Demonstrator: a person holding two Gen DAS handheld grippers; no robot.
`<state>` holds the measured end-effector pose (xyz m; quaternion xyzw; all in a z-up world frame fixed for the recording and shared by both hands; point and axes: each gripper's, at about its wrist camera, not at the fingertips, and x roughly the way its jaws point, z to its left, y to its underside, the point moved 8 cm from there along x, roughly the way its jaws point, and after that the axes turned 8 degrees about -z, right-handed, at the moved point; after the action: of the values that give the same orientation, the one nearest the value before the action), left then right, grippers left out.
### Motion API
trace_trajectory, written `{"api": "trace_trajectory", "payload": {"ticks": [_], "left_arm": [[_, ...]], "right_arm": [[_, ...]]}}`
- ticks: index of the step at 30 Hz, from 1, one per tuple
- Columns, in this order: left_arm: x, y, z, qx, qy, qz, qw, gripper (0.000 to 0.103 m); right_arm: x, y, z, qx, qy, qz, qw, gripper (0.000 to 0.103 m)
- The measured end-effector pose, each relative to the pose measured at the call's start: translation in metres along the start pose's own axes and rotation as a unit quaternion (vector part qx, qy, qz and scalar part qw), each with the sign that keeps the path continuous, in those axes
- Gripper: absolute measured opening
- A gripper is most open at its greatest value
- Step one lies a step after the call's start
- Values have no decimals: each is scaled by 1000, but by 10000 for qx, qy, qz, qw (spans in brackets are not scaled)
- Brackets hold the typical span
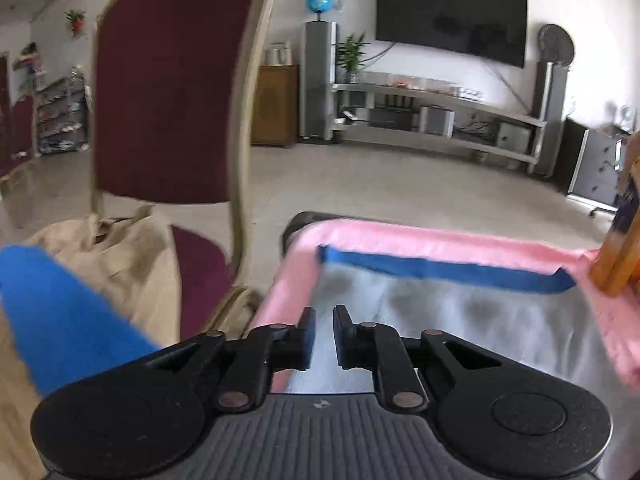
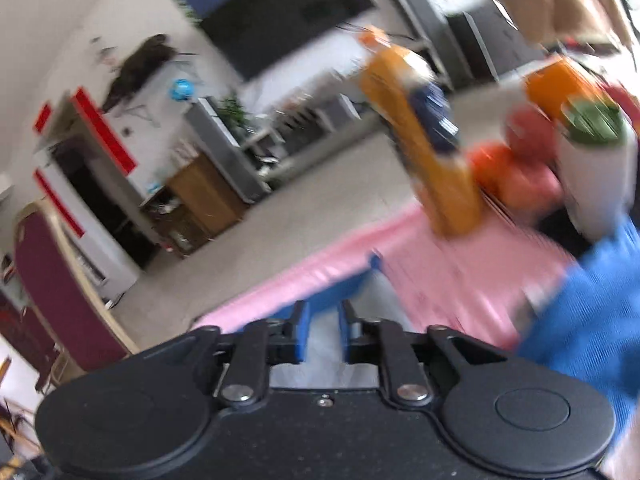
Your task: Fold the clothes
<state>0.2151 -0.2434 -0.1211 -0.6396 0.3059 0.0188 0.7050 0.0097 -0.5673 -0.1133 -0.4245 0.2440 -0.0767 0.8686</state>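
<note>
Lying heaped on the seat of a maroon chair (image 1: 160, 92) w/ a gold frame, a beige garment (image 1: 124, 264) is the only clothing clearly seen: crumpled, unfolded, w/ soft folds and what looks like a collar edge near its top. It sits left of the table, well apart from both grippers. A blue sleeve (image 1: 60, 320) crosses in front of it in the left wrist view, blurred; the same blue fabric shows at the right edge of the right wrist view.

Left gripper (image 1: 324, 332) hangs over a grey mat (image 1: 480, 320), edged w/ blue tape (image 1: 436, 270) and set on a pink cloth (image 1: 440, 238). Its jaws stand a little apart w/ a narrow gap, nothing between them.

Right gripper (image 2: 323, 330) also has jaws slightly apart, blue pads (image 2: 303, 334) visible, nothing held. It's over the same mat corner; view is tilted and heavily motion-blurred. An orange bottle (image 2: 424, 140) stands on the pink cloth beyond it, w/ red round fruit (image 2: 520, 168) and a white pot (image 2: 596, 176) further right; details too smeared to tell more.

Background: TV (image 1: 452, 16), low shelf (image 1: 436, 116), globe (image 1: 319, 1).
</note>
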Motion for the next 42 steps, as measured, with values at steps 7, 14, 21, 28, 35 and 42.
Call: {"api": "trace_trajectory", "payload": {"ticks": [7, 14, 21, 28, 35, 42], "left_arm": [[105, 35, -19, 250, -98, 1009, 9945, 15], [153, 71, -1, 213, -384, 1042, 9936, 25], [135, 57, 11, 242, -710, 1157, 9904, 13], [21, 14, 4, 445, -167, 634, 9969, 25], [-15, 44, 4, 331, 180, 1012, 9941, 31], [50, 93, 10, 77, -89, 1795, 9837, 12]], "right_arm": [[103, 29, -11, 27, 86, 765, 9970, 18], [175, 97, -75, 1230, 314, 1496, 9806, 0], [130, 62, -127, 1387, 1591, 338, 9769, 8], [30, 12, -67, 1375, 405, 263, 9893, 9], [-24, 16, -22, 1256, -226, 416, 9910, 19], [44, 76, -28, 1095, 143, 1009, 9887, 16]]}}
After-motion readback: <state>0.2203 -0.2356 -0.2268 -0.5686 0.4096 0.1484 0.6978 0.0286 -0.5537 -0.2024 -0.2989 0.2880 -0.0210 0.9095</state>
